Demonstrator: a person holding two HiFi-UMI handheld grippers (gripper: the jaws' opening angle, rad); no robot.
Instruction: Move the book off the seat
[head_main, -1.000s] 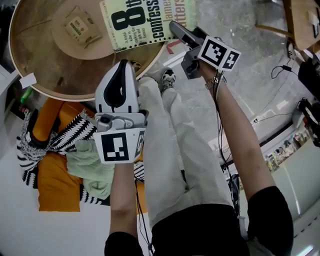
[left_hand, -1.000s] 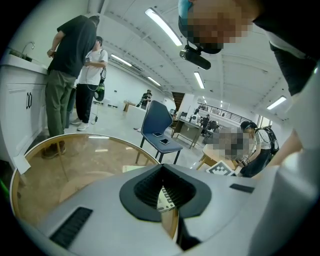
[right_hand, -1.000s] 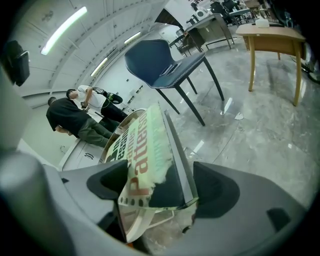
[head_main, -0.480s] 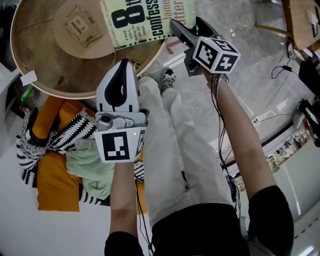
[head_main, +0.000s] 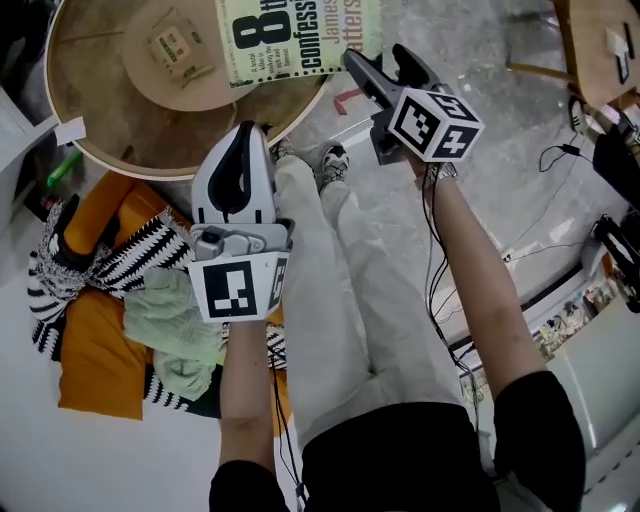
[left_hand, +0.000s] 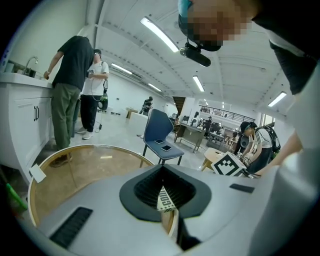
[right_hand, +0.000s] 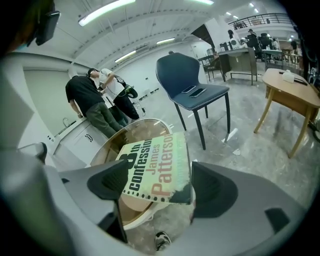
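Right gripper (head_main: 376, 58) has spread wide off the book (head_main: 298, 35) on the far round table (head_main: 110, 135), left gripper (head_main: 244, 135) pinched empty; I'd call it placed.

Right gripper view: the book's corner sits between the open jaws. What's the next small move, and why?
Probably close the right gripper on the book. Its jaws stand apart around the near corner, which overhangs the round table, so nothing is held yet.

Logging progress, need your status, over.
Left gripper shut, empty. Right gripper open, cream paperback book at its jaws, lying on round wooden table. Nothing blocking.
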